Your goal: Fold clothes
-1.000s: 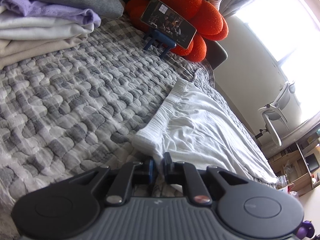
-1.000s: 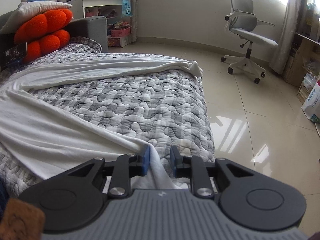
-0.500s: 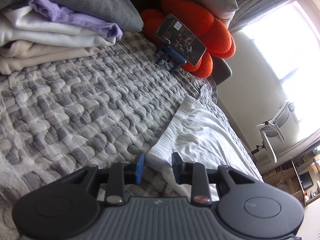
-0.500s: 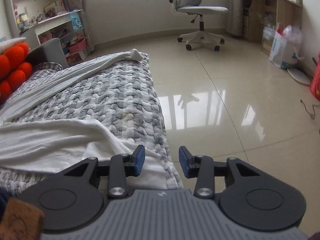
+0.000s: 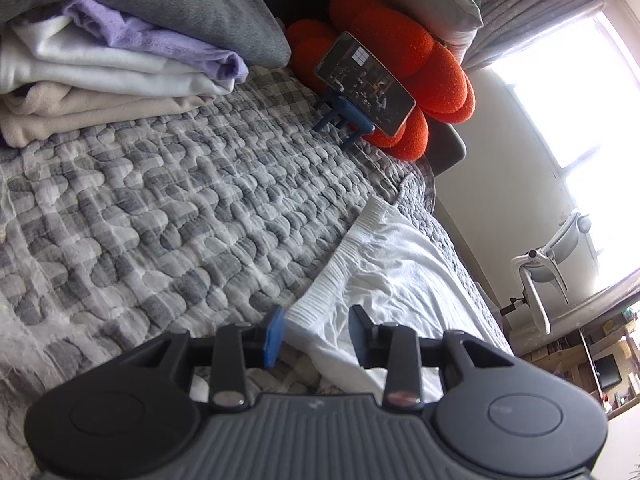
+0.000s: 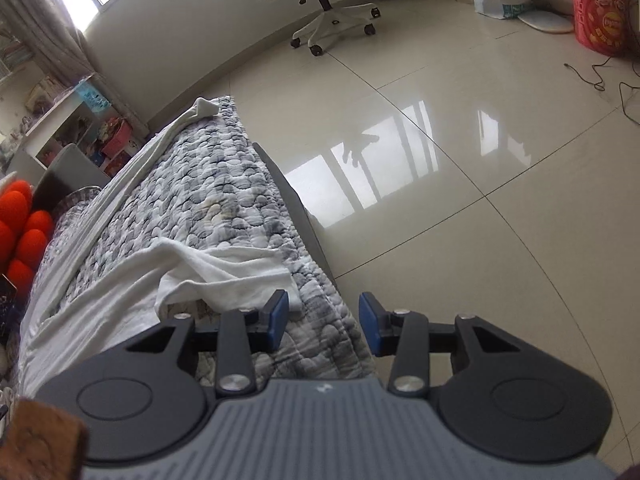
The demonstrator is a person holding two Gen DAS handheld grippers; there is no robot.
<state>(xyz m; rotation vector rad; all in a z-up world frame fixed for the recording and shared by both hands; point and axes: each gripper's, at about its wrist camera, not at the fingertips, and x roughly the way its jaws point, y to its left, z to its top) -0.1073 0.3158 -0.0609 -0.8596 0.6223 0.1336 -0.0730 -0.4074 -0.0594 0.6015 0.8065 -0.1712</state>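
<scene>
White trousers (image 5: pixel 396 264) lie spread along the grey quilted bed (image 5: pixel 160 216), their ribbed waistband nearest the left gripper. My left gripper (image 5: pixel 316 336) is open, its jaws either side of the waistband corner without holding it. In the right wrist view the trouser leg end (image 6: pixel 224 276) lies crumpled by the bed's foot edge, and the other leg (image 6: pixel 176 132) runs along the far side. My right gripper (image 6: pixel 322 326) is open and empty, just past that leg end, over the bed's edge.
A stack of folded clothes (image 5: pixel 112 68) sits at the back left of the bed under a grey pillow. A phone on a blue stand (image 5: pixel 364 88) leans against an orange cushion (image 5: pixel 420 68). A white office chair (image 6: pixel 316 0), a red bucket (image 6: pixel 596 8) and bags stand on the tiled floor.
Both grippers have opened and let go of the trousers. The right gripper has swung towards the floor side, and the leg end now lies crumpled on the bed.
</scene>
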